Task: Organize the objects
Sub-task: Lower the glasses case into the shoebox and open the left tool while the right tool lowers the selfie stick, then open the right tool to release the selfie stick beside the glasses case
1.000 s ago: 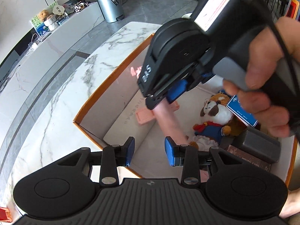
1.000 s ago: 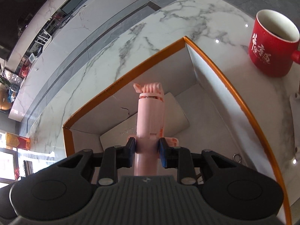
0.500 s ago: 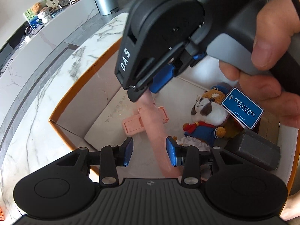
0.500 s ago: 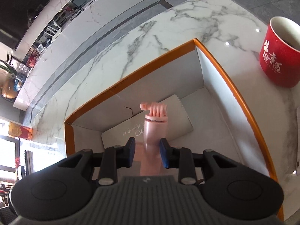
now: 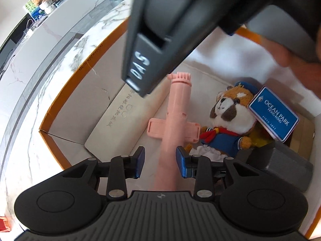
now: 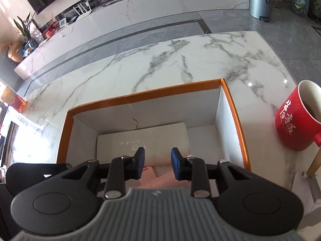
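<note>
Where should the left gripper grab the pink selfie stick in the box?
Probably the plain round handle of the pink selfie stick, below the crossways phone clamp, coming from above. The shaft already runs between the left gripper pads, whose jaws are closing with gaps either side. The clamp and ribbed top are uneven; the plush toy crowds one side, so descend straight.

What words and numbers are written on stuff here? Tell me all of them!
"OCEAN PARK HONG KONG": blue tag on the plush toy; its small bottom line is too blurred to be sure.
"DAS": right gripper, seen upside down from the left view.
"MI-30X22X12CM", roughly: box rim, hard to read.
Chinese characters: red mug, white.
Faint characters: white pad, unreadable.
</note>
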Demonstrator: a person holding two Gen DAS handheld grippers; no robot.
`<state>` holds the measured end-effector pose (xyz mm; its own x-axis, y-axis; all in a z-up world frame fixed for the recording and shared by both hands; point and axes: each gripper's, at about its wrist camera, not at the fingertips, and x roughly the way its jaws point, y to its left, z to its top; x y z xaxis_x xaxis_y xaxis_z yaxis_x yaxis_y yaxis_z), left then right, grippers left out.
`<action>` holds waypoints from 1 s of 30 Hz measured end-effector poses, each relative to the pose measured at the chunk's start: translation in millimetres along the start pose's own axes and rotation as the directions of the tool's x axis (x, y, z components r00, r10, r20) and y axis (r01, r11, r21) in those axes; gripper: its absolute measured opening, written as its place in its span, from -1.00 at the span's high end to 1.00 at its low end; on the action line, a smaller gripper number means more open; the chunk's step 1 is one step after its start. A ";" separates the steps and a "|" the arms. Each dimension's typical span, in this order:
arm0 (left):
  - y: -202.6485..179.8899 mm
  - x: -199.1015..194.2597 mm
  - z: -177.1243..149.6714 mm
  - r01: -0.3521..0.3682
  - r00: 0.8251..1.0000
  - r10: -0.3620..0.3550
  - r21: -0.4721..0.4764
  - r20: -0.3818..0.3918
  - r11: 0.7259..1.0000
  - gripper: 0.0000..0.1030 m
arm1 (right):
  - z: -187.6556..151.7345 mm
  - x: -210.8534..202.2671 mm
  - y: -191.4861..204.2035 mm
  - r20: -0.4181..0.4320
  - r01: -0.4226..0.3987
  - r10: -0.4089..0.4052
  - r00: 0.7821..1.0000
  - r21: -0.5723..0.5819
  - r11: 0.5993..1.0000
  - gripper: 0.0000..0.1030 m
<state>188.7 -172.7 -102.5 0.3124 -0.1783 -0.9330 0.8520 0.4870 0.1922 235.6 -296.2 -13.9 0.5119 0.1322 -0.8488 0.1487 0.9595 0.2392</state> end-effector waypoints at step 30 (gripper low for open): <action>-14.2 -32.9 -4.3 -0.032 0.999 0.029 0.077 0.036 0.996 0.23 | -24.0 -2.9 -4.2 -0.122 0.050 -0.072 0.990 -0.175 0.983 0.73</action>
<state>164.5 -170.0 -75.8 0.3521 -0.1944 -0.9156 0.8715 0.4247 0.2450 213.2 -294.6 -23.8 0.3931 0.0918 -0.9149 0.0240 0.9936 0.1100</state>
